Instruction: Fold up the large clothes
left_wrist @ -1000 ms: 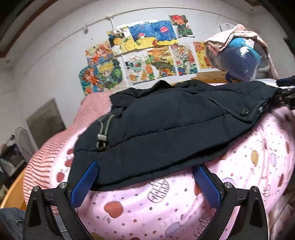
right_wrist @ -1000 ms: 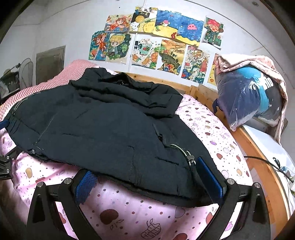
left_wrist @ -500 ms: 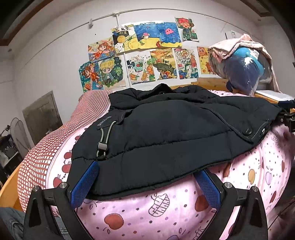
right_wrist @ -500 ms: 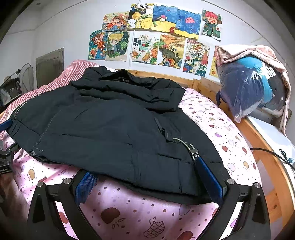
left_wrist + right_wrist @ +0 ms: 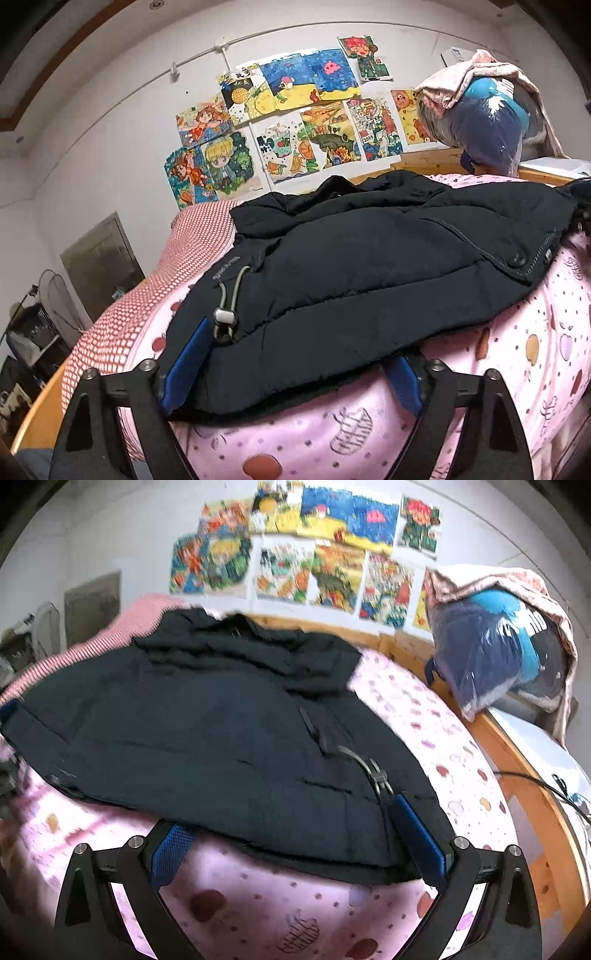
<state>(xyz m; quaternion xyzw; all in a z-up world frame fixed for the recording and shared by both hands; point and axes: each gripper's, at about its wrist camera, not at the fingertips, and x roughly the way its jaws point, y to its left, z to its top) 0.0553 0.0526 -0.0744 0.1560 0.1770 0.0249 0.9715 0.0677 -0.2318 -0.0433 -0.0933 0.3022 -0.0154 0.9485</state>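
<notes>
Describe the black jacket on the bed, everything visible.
The black jacket is a padded, quilted-looking garment lying spread flat on the pink printed bedcover, collar toward the wall. A grey drawcord with toggle sits at its hem, snap buttons along one edge. Both open grippers straddle the near hem.

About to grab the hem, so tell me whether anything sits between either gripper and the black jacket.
Nothing visible does. The left gripper and right gripper are both open, with the black jacket hem already lying between their fingers on the pink bedspread. Only the jacket's own drawcord toggles lie near the blue pads.
</notes>
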